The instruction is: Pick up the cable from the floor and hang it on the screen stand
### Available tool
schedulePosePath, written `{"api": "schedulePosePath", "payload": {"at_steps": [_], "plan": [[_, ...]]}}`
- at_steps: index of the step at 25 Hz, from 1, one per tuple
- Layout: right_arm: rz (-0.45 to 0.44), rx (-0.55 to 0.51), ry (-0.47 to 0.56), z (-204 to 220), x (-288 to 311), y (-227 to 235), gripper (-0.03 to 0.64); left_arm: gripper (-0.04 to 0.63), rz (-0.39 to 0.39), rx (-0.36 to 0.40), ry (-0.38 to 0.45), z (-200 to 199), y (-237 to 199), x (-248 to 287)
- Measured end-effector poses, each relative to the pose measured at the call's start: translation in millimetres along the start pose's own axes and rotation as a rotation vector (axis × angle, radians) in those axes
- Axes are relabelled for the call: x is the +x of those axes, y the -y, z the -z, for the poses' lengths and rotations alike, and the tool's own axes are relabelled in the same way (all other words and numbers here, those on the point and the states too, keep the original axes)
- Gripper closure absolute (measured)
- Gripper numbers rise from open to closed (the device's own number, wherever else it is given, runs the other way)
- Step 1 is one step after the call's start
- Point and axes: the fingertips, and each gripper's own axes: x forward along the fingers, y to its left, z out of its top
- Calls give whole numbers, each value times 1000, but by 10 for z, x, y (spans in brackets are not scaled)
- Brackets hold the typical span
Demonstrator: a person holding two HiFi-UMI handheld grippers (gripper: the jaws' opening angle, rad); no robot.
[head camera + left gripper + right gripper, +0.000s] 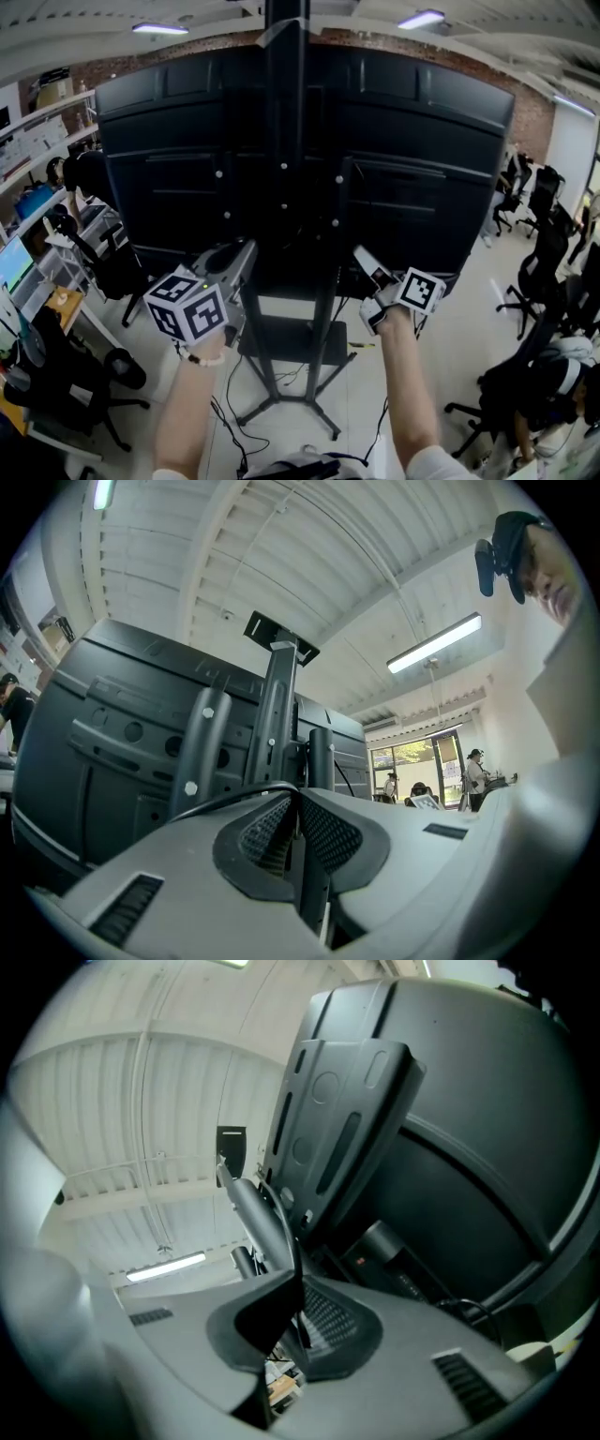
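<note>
Head view, asks the first speaker: which step is this?

Second speaker: The hanging step, I judge. Both arms are raised behind a large black screen [422,159]. The left hand-held gripper [246,251] and the right hand-held gripper [361,253] sit close to the screen stand [283,141].

First speaker: Where is the cable?

Second speaker: Off the floor. In the left gripper view, narrow jaws pinch a thin black cable [225,799] that arcs away to the left. In the right gripper view, the jaws are closed on the cable [286,1232], which runs up towards a post of the stand.

First speaker: What next?

Second speaker: Probably draping the cable over part of the stand before letting go.

First speaker: Any writing?

Second speaker: None readable, only square black-and-white patterns on the marker cubes [187,307].
</note>
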Motion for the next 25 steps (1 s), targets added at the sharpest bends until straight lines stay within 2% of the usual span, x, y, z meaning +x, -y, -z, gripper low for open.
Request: {"api": "schedulePosePath", "payload": {"at_steps": [5, 9, 13, 16, 20, 21, 22, 23, 25], "plan": [[126, -225, 2, -17, -141, -114, 573, 579, 8, -65, -72, 518, 35, -59], [168, -273, -19, 38, -223, -149, 437, 575, 35, -128, -95, 881, 138, -103], [217, -314, -30, 92, -352, -147, 423, 571, 65, -168, -158, 1268, 278, -149], [262, -363, -35, 142, -501, -154, 387, 571, 85, -201, -205, 1602, 427, -216], [285, -399, -33, 313, -805, -191, 391, 571, 91, -257, -259, 2093, 624, -418], [286, -400, -38, 383, -880, -195, 423, 571, 89, -272, -269, 2210, 668, -484], [293, -404, -46, 458, -951, -219, 423, 572, 85, -286, -278, 2323, 710, -556], [303, -407, -58, 542, -1018, -245, 451, 579, 82, -298, -286, 2428, 749, -632], [318, -399, -88, 755, -1157, -243, 561, 595, 74, -323, -299, 2623, 821, -782]]}}
